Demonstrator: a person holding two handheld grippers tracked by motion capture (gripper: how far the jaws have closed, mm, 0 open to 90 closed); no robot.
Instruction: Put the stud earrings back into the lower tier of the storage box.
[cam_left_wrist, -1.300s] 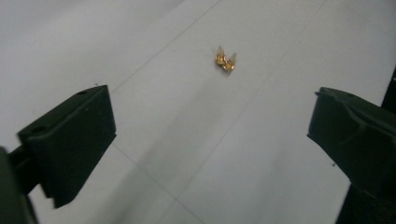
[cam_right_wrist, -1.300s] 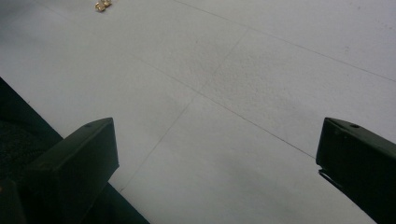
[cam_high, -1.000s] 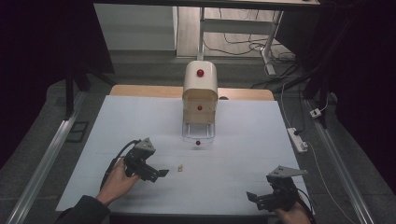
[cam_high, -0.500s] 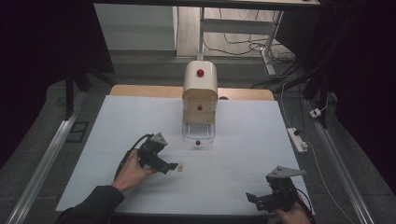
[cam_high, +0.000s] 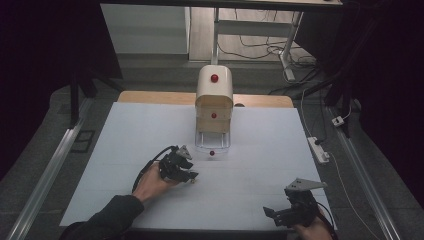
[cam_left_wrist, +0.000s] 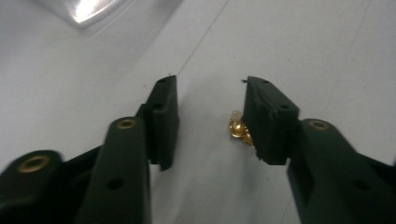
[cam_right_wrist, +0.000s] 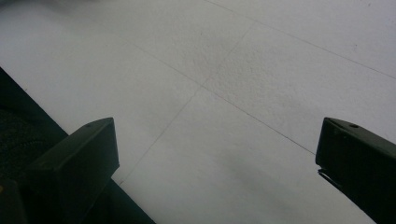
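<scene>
A tiny gold piece (cam_left_wrist: 237, 127) with a pale tip lies on the white table top (cam_high: 270, 150). My left gripper (cam_left_wrist: 209, 83) is open, low over the table, with the piece between its jaws, close against the right-hand one. In the high view that left gripper (cam_high: 190, 175) sits left of centre, held by a hand. My right gripper (cam_high: 270, 213) rests at the near right edge of the table; its jaws (cam_right_wrist: 215, 125) stand wide open over bare white surface.
A cream mini cabinet (cam_high: 214, 95) with red knobs stands at the back centre. Its clear bottom drawer (cam_high: 212, 141) is pulled out towards me. A power strip (cam_high: 318, 149) lies off the table's right edge.
The left gripper has moved right and forward across the table to the gold piece, which now lies between its jaws. The right gripper has stayed put.
</scene>
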